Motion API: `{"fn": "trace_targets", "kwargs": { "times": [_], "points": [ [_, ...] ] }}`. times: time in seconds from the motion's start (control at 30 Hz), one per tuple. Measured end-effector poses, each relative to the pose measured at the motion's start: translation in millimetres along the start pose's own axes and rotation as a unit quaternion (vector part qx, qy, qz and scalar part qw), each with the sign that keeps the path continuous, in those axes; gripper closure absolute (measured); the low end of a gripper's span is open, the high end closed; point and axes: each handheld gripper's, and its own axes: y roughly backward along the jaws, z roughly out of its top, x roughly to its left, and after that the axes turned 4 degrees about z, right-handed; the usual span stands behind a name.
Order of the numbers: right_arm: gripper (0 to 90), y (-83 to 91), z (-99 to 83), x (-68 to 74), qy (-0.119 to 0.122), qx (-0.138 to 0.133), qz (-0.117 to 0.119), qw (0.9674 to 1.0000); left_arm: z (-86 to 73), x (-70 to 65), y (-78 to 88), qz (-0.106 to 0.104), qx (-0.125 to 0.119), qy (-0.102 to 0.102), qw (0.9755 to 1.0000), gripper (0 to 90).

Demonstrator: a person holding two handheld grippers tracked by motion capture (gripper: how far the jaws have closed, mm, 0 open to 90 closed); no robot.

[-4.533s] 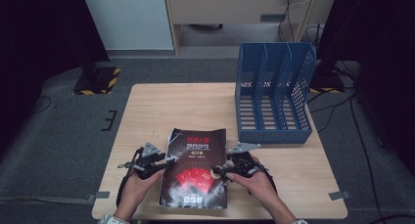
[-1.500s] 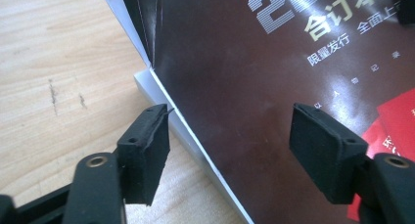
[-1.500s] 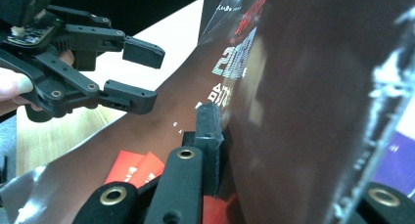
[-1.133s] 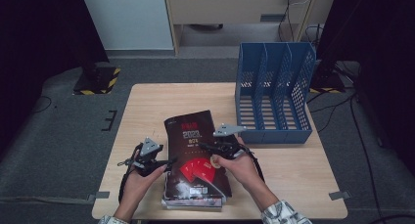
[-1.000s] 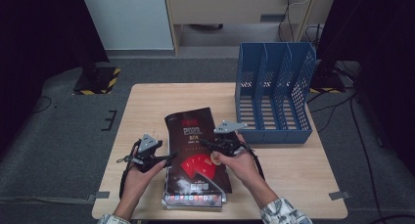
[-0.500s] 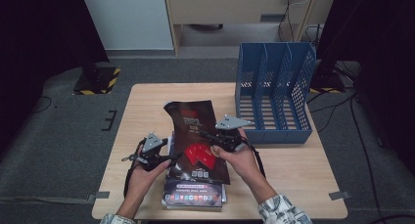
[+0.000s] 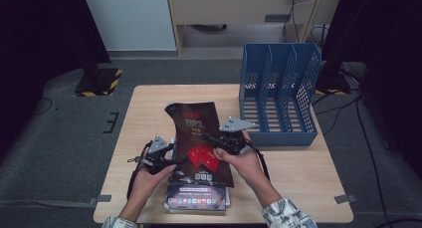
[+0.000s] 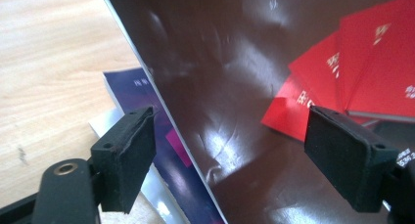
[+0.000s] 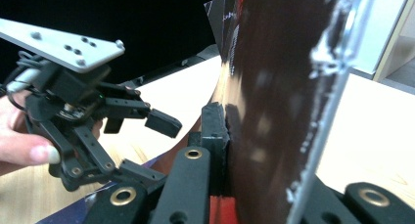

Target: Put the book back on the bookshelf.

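The right gripper [image 7: 215, 140] is clamped on the edge of a dark book [image 7: 198, 133] with red cards on its cover. It holds the book up, tilted, so the top leans away from the person. The grip sits on the book's side edge, which lets the hand swing it up like a door.

The left gripper [image 7: 175, 158] sits just beside the book's other edge. Its jaws stand apart, one on each side of that edge, and they do not press on it. I think it waits there to steady the book if it flops, since the cover is thin and bends.

Under the lifted book, just below both grippers, more books [image 7: 198, 198] lie in a stack on the tabletop [image 7: 298, 168]. A purple one shows right behind the left gripper's jaws in the left gripper view.

Past the right gripper, off to its far side, stands a blue rack [image 7: 278, 91] with open slots. The book is being stood up, probably so it can slide upright into a slot.
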Motion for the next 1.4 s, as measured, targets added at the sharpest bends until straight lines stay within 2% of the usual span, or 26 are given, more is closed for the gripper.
{"fn": "trace_targets", "kwargs": {
  "times": [0.13, 0.37, 0.57, 0.63, 0.7, 0.93, 1.13, 1.4],
  "points": [
    [85.5, 0.0, 0.1, 0.4, 0.0, -0.001, 0.002, 1.0, -1.9, -0.5, -4.9, -0.005, 0.018, 0.007, 0.9998, 21.3],
    [85.6, -0.3, 0.0, 1.3, 0.0, -0.003, 0.005, 1.0, -3.7, 0.4, -5.9, -0.016, 0.026, 0.017, 0.9994, 25.4],
    [85.9, -1.3, -1.3, 2.2, 0.0, -0.001, 0.01, 1.0, -4.7, 6.2, -2.0, -0.008, 0.023, 0.029, 0.9993, 42.4],
    [86.0, -2.0, -2.5, 2.4, -0.001, 0.001, 0.011, 0.9999, -4.7, 7.4, -0.7, -0.002, 0.025, 0.034, 0.9991, 53.4],
    [85.9, -2.3, -2.9, 2.3, -0.001, 0.001, 0.012, 0.9999, -4.5, 7.8, -0.4, 0.002, 0.027, 0.034, 0.9991, 55.7],
    [86.0, -3.5, -5.0, 2.0, -0.003, 0.003, 0.011, 0.9999, -3.2, 7.7, 1.1, 0.024, 0.031, 0.03, 0.9988, 79.0],
    [85.2, -1.6, -6.8, -1.7, -0.011, 0.0, 0.009, 0.9999, -2.8, 8.4, 2.3, 0.029, 0.032, 0.027, 0.9987, 84.7],
    [84.5, 0.5, -7.8, -4.9, -0.017, -0.002, 0.008, 0.9998, -1.6, 9.1, 3.3, 0.028, 0.032, 0.023, 0.9988, 86.6]
  ]
}}
